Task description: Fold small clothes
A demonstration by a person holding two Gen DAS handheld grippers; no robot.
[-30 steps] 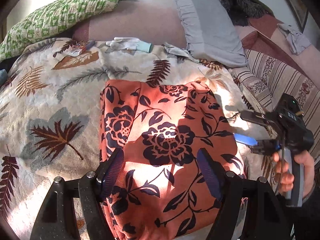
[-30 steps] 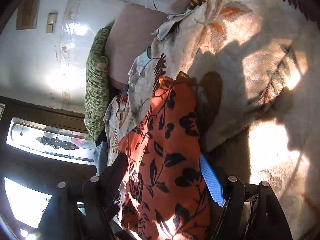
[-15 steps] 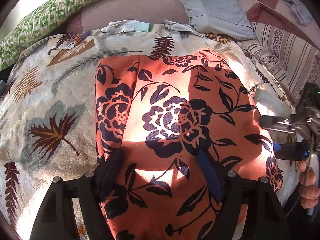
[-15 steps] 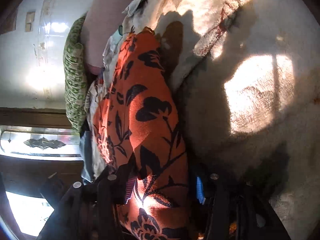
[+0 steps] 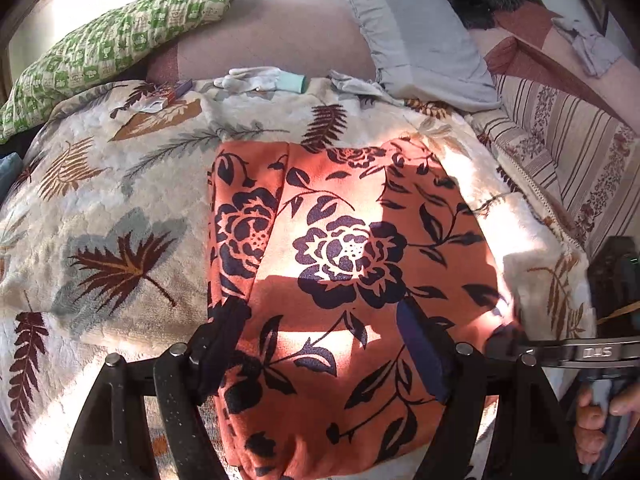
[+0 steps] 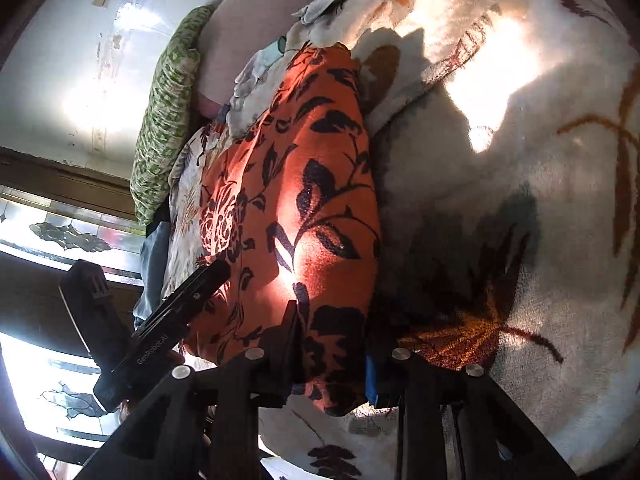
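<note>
An orange garment with a dark flower print [image 5: 344,248] lies folded on a leaf-patterned blanket [image 5: 100,208]. My left gripper [image 5: 320,352] is open, its fingers spread over the garment's near part. My right gripper [image 6: 332,360] has narrowed around the garment's right edge [image 6: 336,344], with cloth between its fingers. In the left wrist view the right gripper [image 5: 516,344] sits at the garment's right edge. In the right wrist view the left gripper [image 6: 188,296] rests over the garment [image 6: 296,184].
A green checked pillow [image 5: 112,48] and a grey pillow [image 5: 412,40] lie at the back. White gloves [image 5: 260,78] and small items [image 5: 160,96] sit on the blanket's far edge. A striped cover [image 5: 568,160] lies at the right.
The left wrist view has pulled back a little from the garment. My right gripper has come in to the garment's right edge and its fingers have narrowed on the cloth.
</note>
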